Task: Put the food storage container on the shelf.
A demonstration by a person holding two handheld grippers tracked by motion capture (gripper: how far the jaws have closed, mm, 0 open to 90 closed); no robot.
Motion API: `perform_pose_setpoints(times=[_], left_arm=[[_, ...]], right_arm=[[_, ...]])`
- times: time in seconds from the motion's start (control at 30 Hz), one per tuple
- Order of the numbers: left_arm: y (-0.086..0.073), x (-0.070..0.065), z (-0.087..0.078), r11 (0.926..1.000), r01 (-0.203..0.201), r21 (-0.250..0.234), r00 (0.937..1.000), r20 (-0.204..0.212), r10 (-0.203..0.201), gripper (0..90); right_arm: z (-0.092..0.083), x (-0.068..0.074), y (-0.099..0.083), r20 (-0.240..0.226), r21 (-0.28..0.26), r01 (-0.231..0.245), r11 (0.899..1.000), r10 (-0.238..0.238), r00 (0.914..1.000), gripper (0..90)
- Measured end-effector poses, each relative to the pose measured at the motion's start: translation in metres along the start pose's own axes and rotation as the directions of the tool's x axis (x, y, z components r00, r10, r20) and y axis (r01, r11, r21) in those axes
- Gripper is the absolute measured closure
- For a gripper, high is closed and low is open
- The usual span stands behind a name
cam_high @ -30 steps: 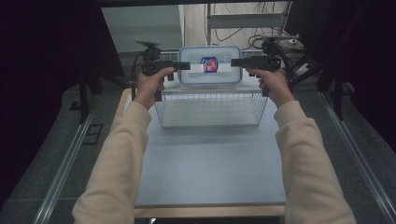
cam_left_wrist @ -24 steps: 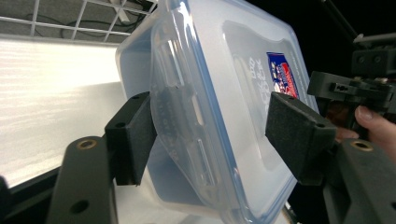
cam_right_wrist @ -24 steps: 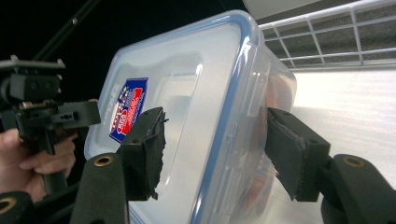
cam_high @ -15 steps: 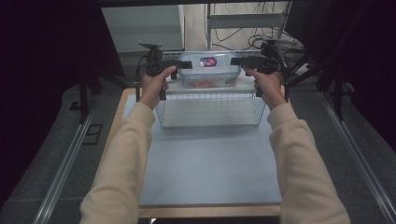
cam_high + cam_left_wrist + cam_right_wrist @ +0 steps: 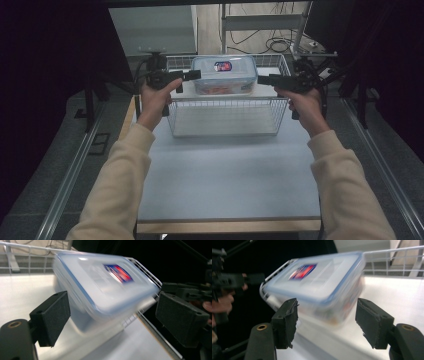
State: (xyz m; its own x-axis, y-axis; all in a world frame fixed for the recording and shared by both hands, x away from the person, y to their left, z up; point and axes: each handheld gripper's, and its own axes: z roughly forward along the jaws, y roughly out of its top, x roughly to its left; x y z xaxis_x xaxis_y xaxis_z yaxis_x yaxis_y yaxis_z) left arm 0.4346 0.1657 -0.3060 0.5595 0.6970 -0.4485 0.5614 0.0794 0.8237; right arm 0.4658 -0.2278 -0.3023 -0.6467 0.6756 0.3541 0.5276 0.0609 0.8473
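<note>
The step in hand looks like the approach to a two-sided grasp: 1 box (image 5: 224,75), clear plastic with a blue-edged lid and a red-and-blue label, sits in the far half of 1 wire basket (image 5: 225,131) at 12 o'clock on the table (image 5: 225,180), and its picture is blurred in both gripper views. In the high view the left gripper (image 5: 192,75) points at the box from 9 o'clock and the right gripper (image 5: 261,79) from 3 o'clock, each close to a short end; I cannot tell if either touches it. In the left gripper view the jaws stand wide, 1 pad (image 5: 51,316) on each side of the box corner, with clear gaps. In the right gripper view the jaws are also wide, and the pads (image 5: 287,322) bracket the near end of the box without contact. In my judgement, the next move calls for both grippers to go a little more forward at the same height, then to close on the lid rim together, so that the box does not tilt against the wires. I count 2 grippers, 2 hands, 1 box, 1 basket.
</note>
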Motion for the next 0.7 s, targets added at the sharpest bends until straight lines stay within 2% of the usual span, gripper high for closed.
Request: perform_pose_setpoints(times=[0.1,0.2,0.27,0.4,0.57,0.63,0.7], left_arm=[[-0.028,-0.016,-0.021,0.9981,-0.062,0.004,0.9980,0.011,0.062,12.5],[-0.055,-0.026,-0.036,0.9962,-0.086,0.016,0.9956,0.038,0.085,12.7],[-0.077,-0.033,-0.044,0.9949,-0.098,0.025,0.9939,0.053,0.097,12.6],[-0.114,-0.040,-0.050,0.9885,-0.141,0.055,0.9890,0.054,0.138,12.8],[-0.159,-0.034,-0.050,0.9879,-0.131,0.084,0.9899,0.065,0.125,12.9],[-0.170,-0.029,-0.048,0.9866,-0.130,0.099,0.9901,0.067,0.124,12.9],[-0.177,-0.022,-0.047,0.9884,-0.113,0.102,0.9917,0.073,0.106,13.1]], right_arm=[[-0.015,0.011,-0.020,-0.021,0.003,0.071,0.997,-0.071,0.9972,32.7],[-0.031,0.023,-0.047,-0.051,0.006,0.128,0.992,-0.127,0.9905,31.0],[-0.038,0.026,-0.063,-0.068,0.004,0.146,0.989,-0.145,0.9871,29.6],[-0.047,0.031,-0.100,-0.096,0.013,0.152,0.988,-0.150,0.9840,27.5],[-0.051,0.028,-0.142,-0.121,0.027,0.144,0.989,-0.140,0.9827,26.5],[-0.050,0.026,-0.156,-0.122,0.033,0.133,0.991,-0.128,0.9843,26.1],[-0.049,0.024,-0.168,-0.120,0.038,0.127,0.991,-0.122,0.9853,25.9]])
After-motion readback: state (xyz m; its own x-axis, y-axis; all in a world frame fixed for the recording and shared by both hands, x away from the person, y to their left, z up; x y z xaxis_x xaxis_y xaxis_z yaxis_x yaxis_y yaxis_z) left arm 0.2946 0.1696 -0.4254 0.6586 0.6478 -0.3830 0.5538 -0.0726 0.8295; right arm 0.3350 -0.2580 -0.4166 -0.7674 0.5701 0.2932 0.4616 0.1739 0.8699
